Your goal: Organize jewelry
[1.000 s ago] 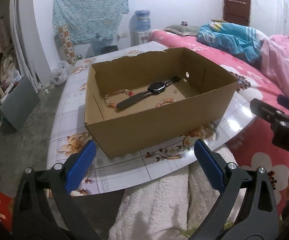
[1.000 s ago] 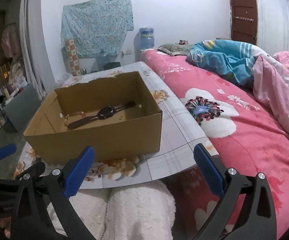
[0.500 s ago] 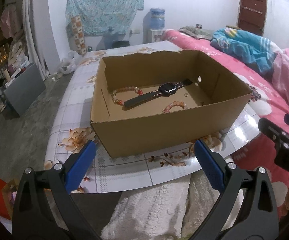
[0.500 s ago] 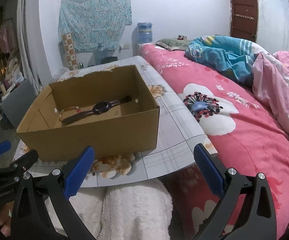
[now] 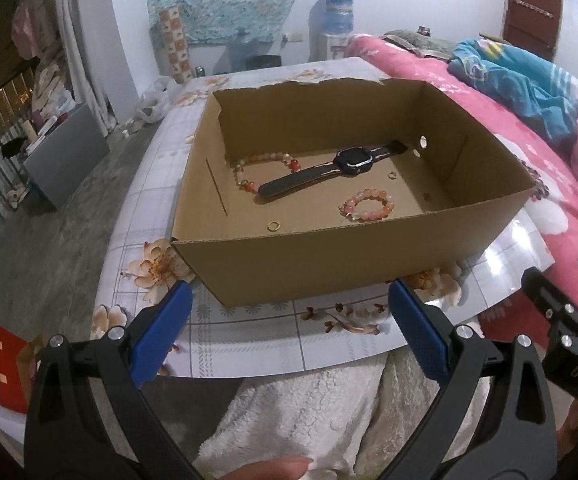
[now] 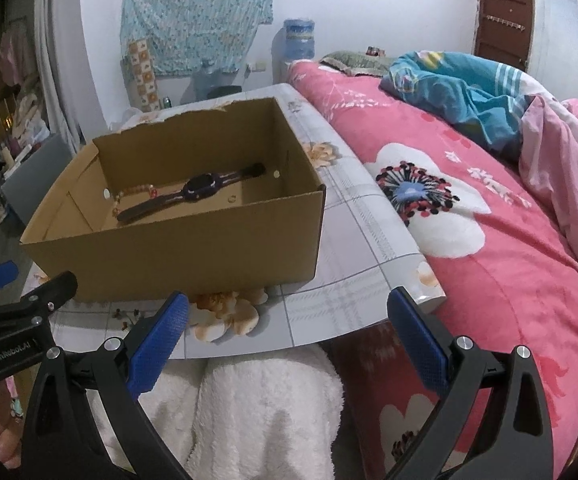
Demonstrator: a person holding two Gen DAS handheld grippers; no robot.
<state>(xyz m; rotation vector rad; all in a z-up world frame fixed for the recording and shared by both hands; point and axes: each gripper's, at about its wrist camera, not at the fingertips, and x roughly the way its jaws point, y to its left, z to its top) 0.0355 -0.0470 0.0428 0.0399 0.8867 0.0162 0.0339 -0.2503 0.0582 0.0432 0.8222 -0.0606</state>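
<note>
Jewelry: black wristwatch (image 5: 351, 162), two pink bead bracelets (image 5: 367, 205), small gold rings (image 5: 273, 225), all inside brown cardboard box (image 5: 329, 264)
Left claw (image 5: 289, 334): spread wide, empty, before box
Right claw (image 6: 287, 336): spread wide, empty, right of box

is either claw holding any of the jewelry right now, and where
Nothing is held. The left claw and right claw are open and empty; the watch lies in the box.

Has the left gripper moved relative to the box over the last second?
Yes. In the left wrist view the cardboard box now fills more of the frame and more of its floor shows, so the left gripper has come closer and higher, jaws open.
</note>
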